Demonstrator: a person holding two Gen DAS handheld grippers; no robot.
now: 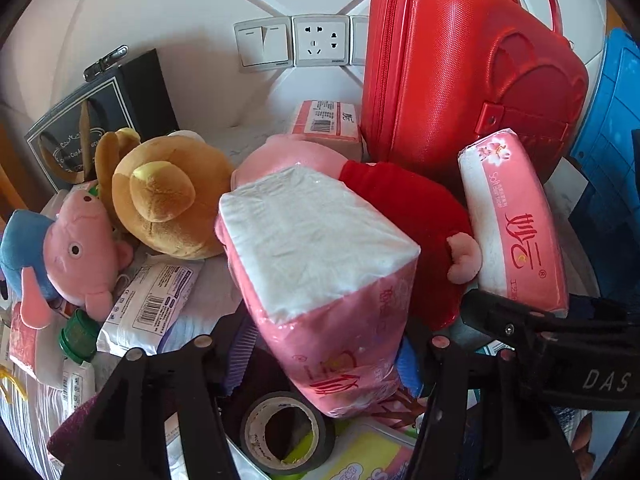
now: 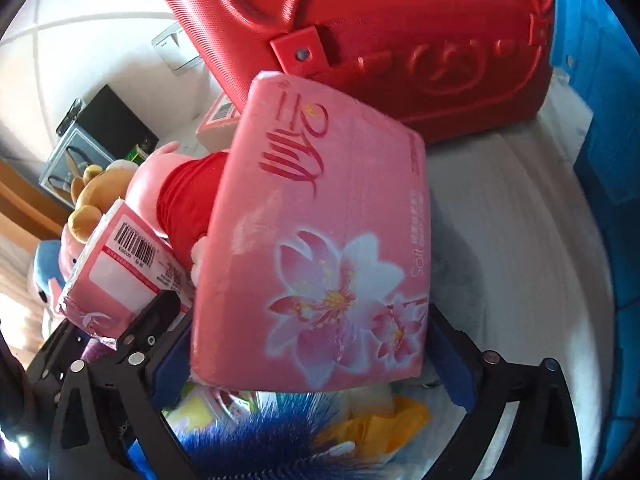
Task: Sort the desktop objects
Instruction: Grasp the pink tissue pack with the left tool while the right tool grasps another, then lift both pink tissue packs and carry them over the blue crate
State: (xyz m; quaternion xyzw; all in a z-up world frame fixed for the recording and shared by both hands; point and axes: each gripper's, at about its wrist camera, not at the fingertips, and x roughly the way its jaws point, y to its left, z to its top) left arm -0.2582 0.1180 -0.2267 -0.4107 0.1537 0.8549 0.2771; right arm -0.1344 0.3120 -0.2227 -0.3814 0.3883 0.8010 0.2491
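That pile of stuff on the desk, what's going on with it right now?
A person is sorting it with a handheld tool in each hand. The left tool has a pink tissue pack between its fingers, and the right tool holds a second tissue pack with a flower print. Both packs are lifted over the clutter, in front of the red case. Plush toys, including a brown bear, and a tape roll lie untouched.
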